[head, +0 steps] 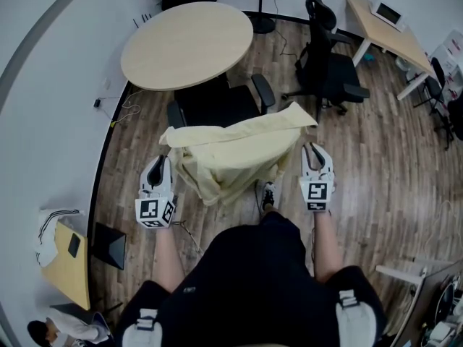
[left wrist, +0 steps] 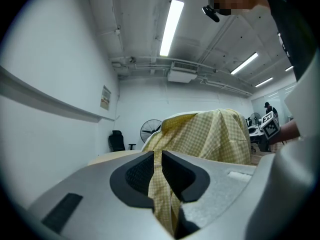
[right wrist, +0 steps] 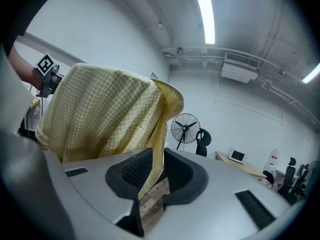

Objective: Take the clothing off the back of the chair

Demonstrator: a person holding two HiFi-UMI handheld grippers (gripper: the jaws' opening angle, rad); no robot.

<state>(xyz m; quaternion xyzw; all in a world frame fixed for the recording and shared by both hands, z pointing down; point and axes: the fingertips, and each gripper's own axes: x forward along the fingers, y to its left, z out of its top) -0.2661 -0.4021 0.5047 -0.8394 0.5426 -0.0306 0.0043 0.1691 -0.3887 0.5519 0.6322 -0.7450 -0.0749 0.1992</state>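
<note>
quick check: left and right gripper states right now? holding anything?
Left gripper: closed on an edge of the yellow checked garment.
Right gripper: closed on another edge of the same garment.

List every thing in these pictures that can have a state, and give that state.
office chair: upright, back covered.
yellow checked garment: draped over that chair's back, pinched at both ends.
left gripper: jaws closed on the garment's edge.
right gripper: jaws closed on the garment's edge.
ceiling light: on.
</note>
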